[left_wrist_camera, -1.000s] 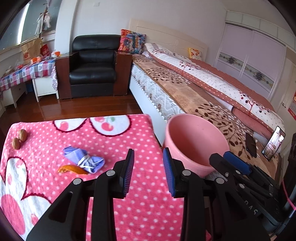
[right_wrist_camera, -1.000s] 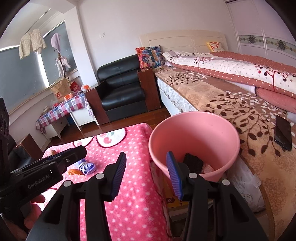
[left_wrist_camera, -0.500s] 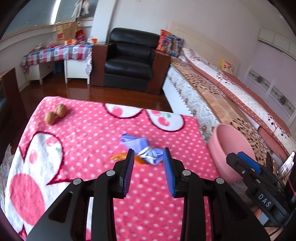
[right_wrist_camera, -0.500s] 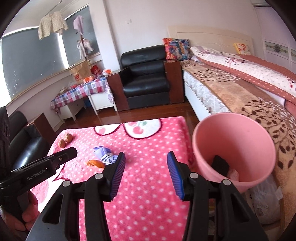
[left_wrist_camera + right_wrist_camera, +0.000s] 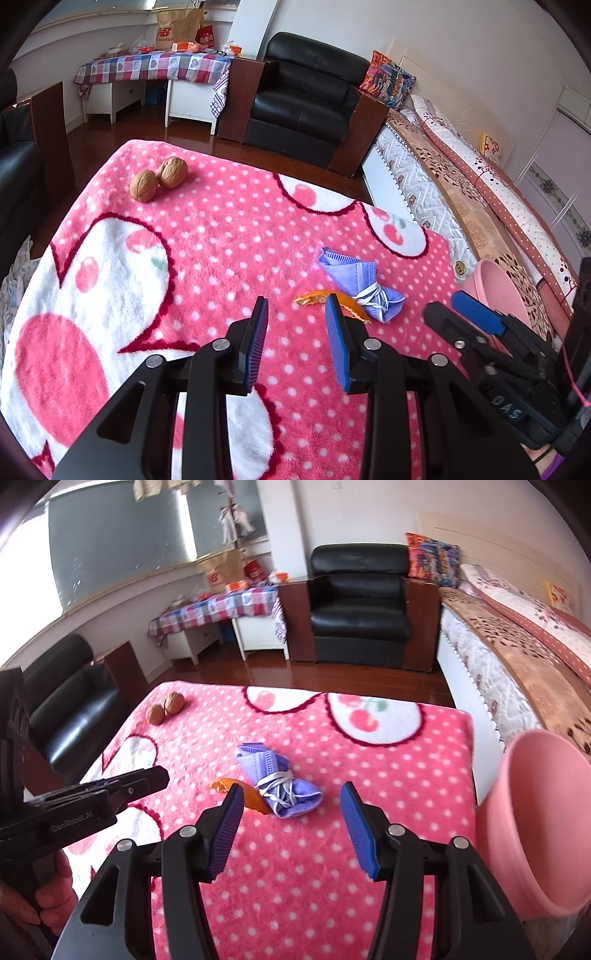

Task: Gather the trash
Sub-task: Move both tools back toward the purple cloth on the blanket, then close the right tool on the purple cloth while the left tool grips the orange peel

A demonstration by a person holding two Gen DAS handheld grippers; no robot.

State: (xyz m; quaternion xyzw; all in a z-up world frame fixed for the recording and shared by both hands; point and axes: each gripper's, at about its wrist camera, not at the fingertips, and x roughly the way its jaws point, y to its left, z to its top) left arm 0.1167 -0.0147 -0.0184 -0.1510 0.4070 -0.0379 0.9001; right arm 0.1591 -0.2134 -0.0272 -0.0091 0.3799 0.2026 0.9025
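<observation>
Blanket-covered table [image 5: 229,236]: walnuts [image 5: 159,179], mask [image 5: 360,286], peel [image 5: 319,297]

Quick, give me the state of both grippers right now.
Left gripper: open, holding nothing, above the pink polka-dot blanket.
Right gripper: jaws opening, nothing gripped; the crumpled purple face mask lies just beyond them.

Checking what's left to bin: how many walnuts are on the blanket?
2. Both walnuts lie touching each other near the far left corner of the blanket, well away from the mask and peel. None seem hidden.
</observation>
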